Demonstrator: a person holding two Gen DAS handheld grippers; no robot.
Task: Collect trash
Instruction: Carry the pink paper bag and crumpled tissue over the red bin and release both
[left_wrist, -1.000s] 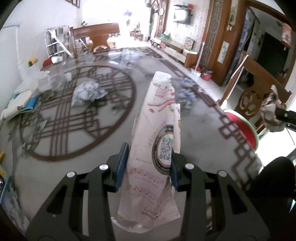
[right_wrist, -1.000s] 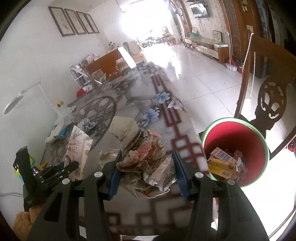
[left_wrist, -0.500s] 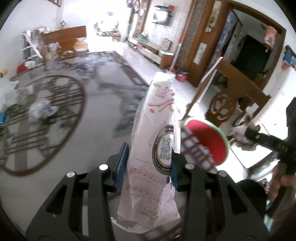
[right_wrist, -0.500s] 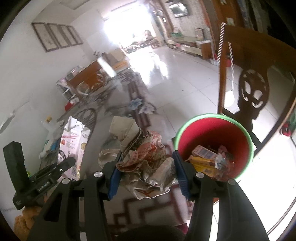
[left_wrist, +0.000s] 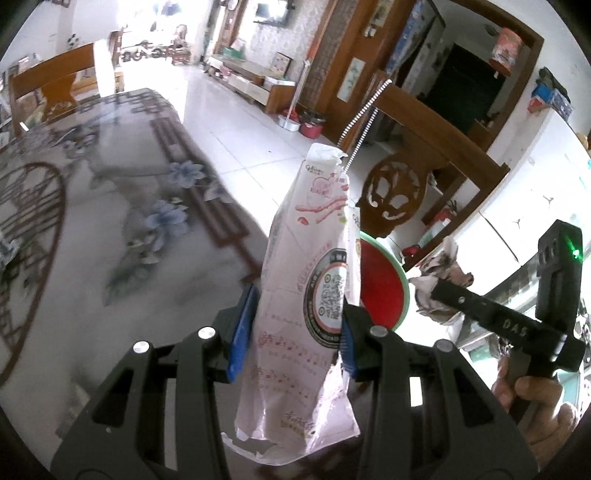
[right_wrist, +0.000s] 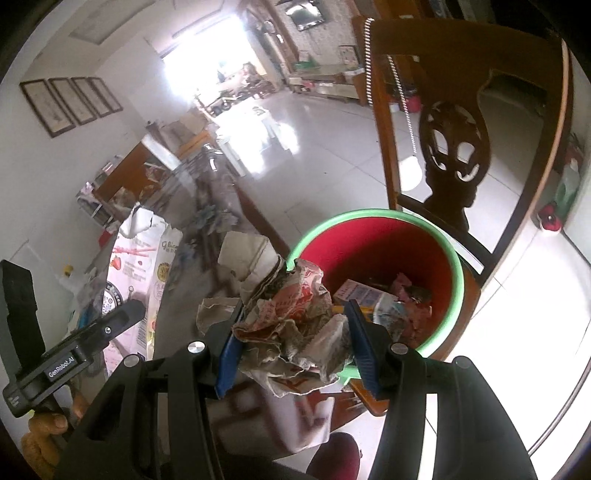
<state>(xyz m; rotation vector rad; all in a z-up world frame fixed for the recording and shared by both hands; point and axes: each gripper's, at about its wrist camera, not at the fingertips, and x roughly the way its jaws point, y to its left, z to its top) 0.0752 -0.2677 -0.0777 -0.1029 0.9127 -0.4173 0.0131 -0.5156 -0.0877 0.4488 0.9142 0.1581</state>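
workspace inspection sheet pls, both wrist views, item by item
surface: glass table with brown lattice and blue flower print.
job's things: pink snack bag upright in the left gripper; crumpled paper wad in the right gripper; red bin with green rim holding cartons and wrappers.
clutter: more crumpled paper at the table's far left edge, blurred.
grippers: both sets of jaws shut on their loads, near the bin.
cables: nothing seen.
surroundings: carved wooden chair behind the bin, white tiled floor, framed pictures on the wall.
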